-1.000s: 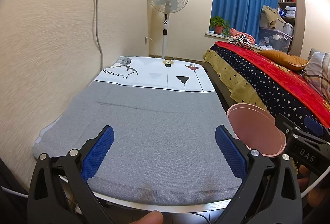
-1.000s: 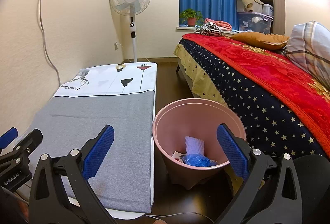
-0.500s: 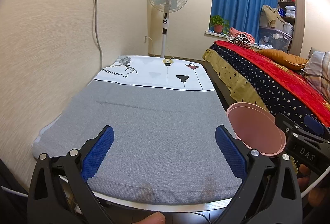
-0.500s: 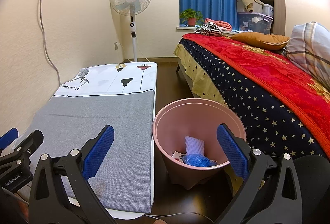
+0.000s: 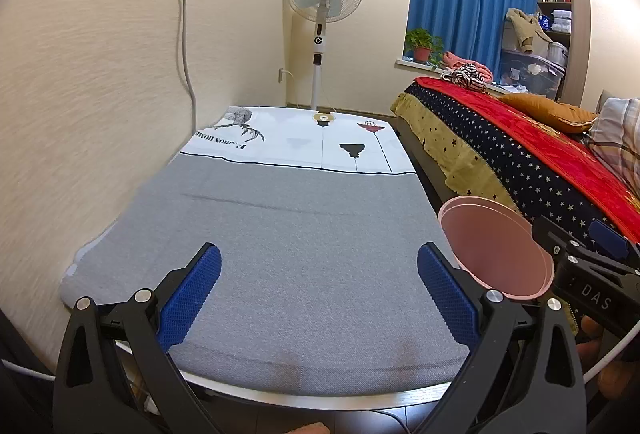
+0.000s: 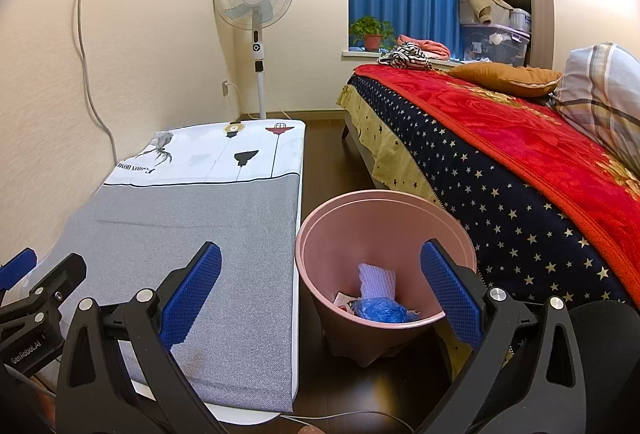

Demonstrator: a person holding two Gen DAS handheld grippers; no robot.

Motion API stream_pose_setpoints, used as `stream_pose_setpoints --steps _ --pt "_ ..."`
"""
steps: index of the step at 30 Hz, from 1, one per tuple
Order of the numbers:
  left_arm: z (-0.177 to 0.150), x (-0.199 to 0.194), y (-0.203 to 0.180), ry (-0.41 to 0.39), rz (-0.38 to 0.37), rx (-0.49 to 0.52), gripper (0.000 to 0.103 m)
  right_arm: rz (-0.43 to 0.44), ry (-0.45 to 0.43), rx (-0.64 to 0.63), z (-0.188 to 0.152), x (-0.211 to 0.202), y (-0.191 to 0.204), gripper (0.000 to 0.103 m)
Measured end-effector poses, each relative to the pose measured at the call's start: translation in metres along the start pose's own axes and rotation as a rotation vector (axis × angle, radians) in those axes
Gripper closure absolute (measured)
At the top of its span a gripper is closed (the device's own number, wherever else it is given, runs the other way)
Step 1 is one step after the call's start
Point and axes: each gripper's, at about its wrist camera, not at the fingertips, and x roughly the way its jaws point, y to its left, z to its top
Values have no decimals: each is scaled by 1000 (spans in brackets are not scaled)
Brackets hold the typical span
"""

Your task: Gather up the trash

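The left claw (image 5: 318, 288) stands wide open over the near edge of the counter (image 5: 304, 234), with nothing between its blue pads; the right claw (image 6: 320, 288) is spread just as wide and just as empty, hanging above the near rim of the pink bin (image 6: 384, 206). The bin stands on the dark floor (image 6: 324, 150), just beside the counter's right edge and between it and the bed (image 6: 520, 162). Inside it, low against the near wall, lie a crumpled blue wrapper (image 6: 380, 310), a piece of white foam netting (image 6: 376, 280) and some scraps too small to name. The counter's grey and white cloth shows no loose trash anywhere from near edge to far edge; none shows on the floor that is in view either, though the parts under the claws and behind the bin are hidden. By that reckoning the collecting looks finished or very nearly so: trash sits in the bin, both claws carry nothing, and nothing visible remains to fetch. What may be left is only a check of the hidden spots.
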Motion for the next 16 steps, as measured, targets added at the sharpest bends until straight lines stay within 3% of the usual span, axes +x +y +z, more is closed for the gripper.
stream_pose_setpoints --steps 16 --pt "2 3 -2 4 13 -1 8 0 2 -1 -1 -1 -1 5"
